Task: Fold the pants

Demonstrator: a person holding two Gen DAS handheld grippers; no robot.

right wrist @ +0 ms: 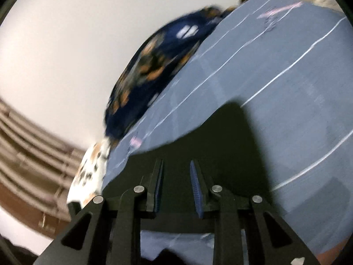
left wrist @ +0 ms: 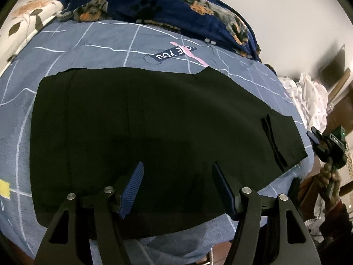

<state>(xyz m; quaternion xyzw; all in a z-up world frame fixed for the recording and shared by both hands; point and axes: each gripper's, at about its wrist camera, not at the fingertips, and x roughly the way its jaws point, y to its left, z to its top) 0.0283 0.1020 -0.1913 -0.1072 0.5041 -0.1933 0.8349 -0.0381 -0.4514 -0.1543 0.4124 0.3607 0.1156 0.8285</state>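
Note:
The black pants (left wrist: 154,119) lie flat across the blue grid-patterned bed sheet (left wrist: 66,44), folded lengthwise, with the hem end at the right. My left gripper (left wrist: 177,172) is open and empty, its blue-padded fingers hovering over the pants' near edge. My right gripper (left wrist: 317,141) shows at the far right of the left wrist view, off the bed's edge. In the blurred right wrist view, the right gripper (right wrist: 177,170) is open and empty over an end of the pants (right wrist: 220,137), with the sheet (right wrist: 286,77) beyond.
A dark blue floral blanket (left wrist: 176,6) is bunched along the bed's far side and shows in the right wrist view (right wrist: 150,66). A floral pillow (left wrist: 24,22) lies at far left. White cloth (left wrist: 308,97) is heaped beyond the bed's right end.

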